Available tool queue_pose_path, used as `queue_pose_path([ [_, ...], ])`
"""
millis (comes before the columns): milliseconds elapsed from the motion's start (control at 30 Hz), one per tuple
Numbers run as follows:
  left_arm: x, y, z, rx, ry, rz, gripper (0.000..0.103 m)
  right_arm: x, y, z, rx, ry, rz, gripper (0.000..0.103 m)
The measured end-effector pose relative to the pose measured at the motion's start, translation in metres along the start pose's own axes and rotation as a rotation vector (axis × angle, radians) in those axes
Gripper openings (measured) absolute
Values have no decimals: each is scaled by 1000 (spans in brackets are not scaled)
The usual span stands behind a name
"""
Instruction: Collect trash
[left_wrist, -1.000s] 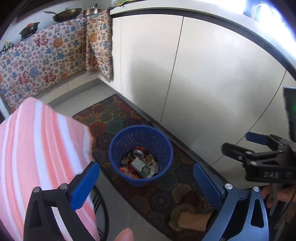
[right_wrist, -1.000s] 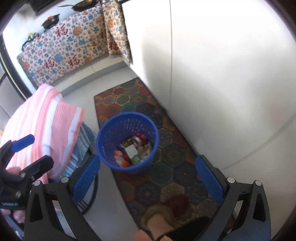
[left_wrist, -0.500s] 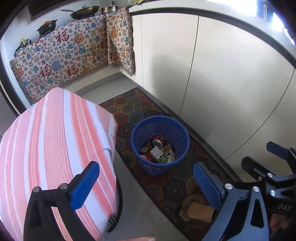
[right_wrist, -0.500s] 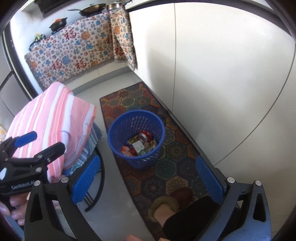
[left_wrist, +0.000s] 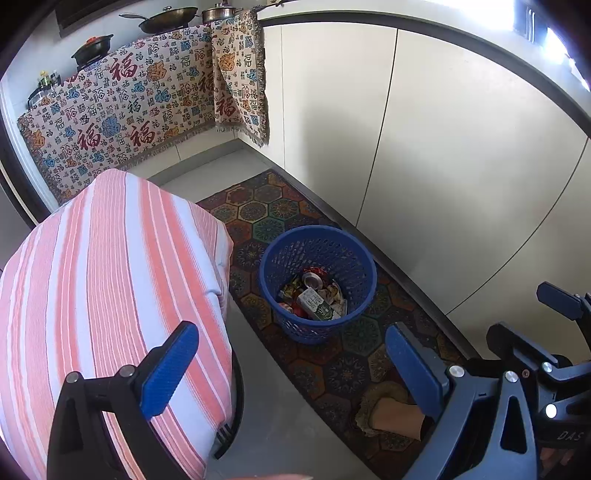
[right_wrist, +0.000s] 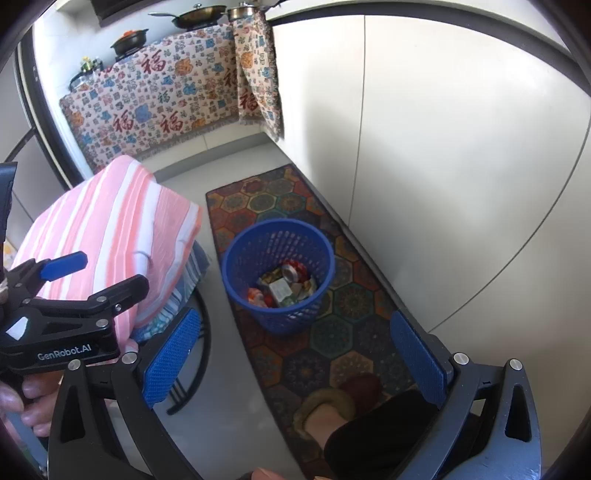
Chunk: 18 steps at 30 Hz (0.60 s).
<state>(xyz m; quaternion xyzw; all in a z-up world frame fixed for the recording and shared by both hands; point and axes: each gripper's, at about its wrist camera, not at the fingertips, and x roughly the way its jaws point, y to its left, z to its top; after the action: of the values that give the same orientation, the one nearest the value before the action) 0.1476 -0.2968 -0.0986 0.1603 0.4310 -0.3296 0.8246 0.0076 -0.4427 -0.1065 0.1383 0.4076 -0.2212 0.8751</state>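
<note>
1. The blue basket (left_wrist: 317, 284) stands on the patterned rug (left_wrist: 343, 365), just beside the pale cabinet doors (left_wrist: 461, 166).
2. In the blue basket lies the trash (left_wrist: 314, 295): a crushed can (right_wrist: 291, 271), a small carton (left_wrist: 316, 303) and crumpled wrappers, piled low against the bottom.
3. Left of the blue basket a pink striped cloth (left_wrist: 110, 302) covers a block-shaped thing; what lies beneath is hidden, though a black metal frame shows at its foot.
4. Nearer the camera than the blue basket, a slippered foot (right_wrist: 325, 410) rests on the rug, partly cut off by the right fingers.
5. The left hand-held gripper (left_wrist: 291, 373) hangs above and short of the blue basket, its 2 blue pads wide apart, holding nothing.
6. The right hand-held gripper (right_wrist: 295, 358) is likewise spread wide and empty, touching nothing.
7. Pans on the far tabletop, beyond the blue basket, are small and hard to make out.
</note>
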Motion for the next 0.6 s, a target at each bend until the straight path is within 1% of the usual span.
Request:
queue_pose_path([
  [600,0,-6,1,16,-4,6,103,-2,-7,-1,11,0,-3,103],
])
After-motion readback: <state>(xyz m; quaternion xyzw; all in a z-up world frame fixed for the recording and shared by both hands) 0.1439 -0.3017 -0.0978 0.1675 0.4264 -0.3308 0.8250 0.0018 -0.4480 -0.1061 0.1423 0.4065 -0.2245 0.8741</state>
